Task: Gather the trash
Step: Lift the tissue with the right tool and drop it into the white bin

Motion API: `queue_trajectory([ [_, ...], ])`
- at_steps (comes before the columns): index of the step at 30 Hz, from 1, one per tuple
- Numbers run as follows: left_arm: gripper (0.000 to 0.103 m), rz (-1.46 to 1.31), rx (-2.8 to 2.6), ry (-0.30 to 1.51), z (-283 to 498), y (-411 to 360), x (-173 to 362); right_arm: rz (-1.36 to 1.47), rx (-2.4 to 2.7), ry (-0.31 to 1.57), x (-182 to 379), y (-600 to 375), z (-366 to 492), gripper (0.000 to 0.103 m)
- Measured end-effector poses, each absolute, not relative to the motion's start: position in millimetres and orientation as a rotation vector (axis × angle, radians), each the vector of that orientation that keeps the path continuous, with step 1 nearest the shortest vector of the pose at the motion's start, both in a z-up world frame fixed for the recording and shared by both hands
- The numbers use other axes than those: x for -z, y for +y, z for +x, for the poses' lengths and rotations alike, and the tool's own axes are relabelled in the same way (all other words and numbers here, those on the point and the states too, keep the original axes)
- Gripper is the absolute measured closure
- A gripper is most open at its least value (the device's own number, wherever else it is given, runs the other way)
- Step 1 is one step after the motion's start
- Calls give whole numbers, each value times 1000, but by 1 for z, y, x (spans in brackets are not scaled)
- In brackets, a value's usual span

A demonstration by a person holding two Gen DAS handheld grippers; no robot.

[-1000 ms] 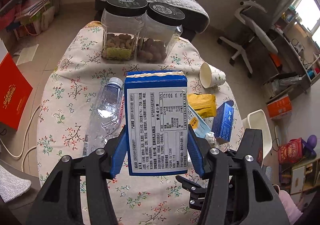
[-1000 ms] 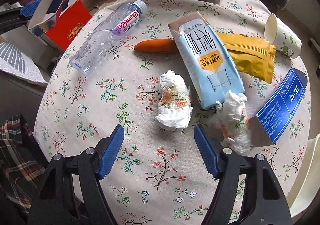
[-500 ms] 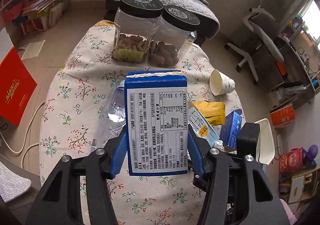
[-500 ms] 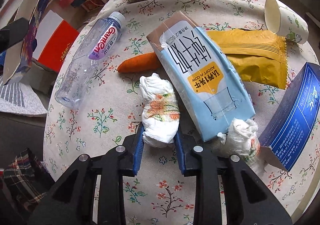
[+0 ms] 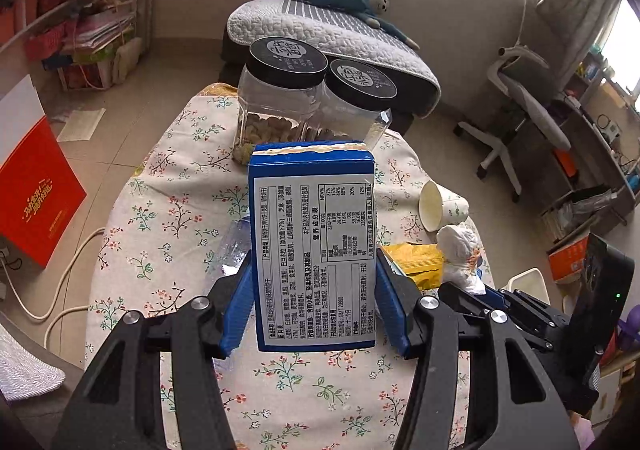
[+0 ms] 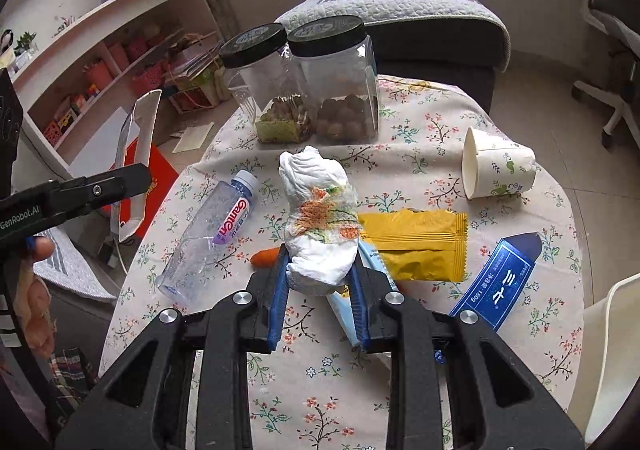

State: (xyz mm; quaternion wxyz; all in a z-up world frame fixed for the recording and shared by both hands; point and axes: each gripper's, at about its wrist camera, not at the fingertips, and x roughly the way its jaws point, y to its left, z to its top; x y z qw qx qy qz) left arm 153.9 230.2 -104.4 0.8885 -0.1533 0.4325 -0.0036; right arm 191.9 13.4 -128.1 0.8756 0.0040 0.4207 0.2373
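My left gripper (image 5: 312,290) is shut on a blue snack box (image 5: 312,234), held upright above the floral table with its white label facing the camera. My right gripper (image 6: 320,262) is shut on a crumpled white tissue wad (image 6: 316,206) with an orange print, lifted off the cloth. The left wrist view shows that wad (image 5: 458,254) to the right of the box. On the table lie a clear plastic bottle (image 6: 212,234), a yellow wrapper (image 6: 416,246), a tipped paper cup (image 6: 496,170), a flat blue carton (image 6: 496,282) and a pale blue milk carton (image 6: 372,254), partly hidden by my right fingers.
Two black-lidded clear jars (image 6: 304,90) stand at the table's far edge. An orange carrot (image 6: 264,257) lies beside the bottle. Shelves (image 6: 100,62) and a red box (image 5: 36,202) are to the left. A padded bench (image 5: 332,34) stands behind the table and an office chair (image 5: 520,98) to the right.
My right gripper closed on the tissue wad and lifted it off the table. The left gripper kept its hold on the blue box and tilted slightly upward.
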Motion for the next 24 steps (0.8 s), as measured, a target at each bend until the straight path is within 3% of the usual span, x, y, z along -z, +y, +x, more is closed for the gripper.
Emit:
queue_trajectory([
  [11,48,-199,-108,682,154,179,83,9,-245,561,80,-26,183,77],
  [24,48,-125,-161,470,152,122,55,33,-126,410,56,-57,175,76],
])
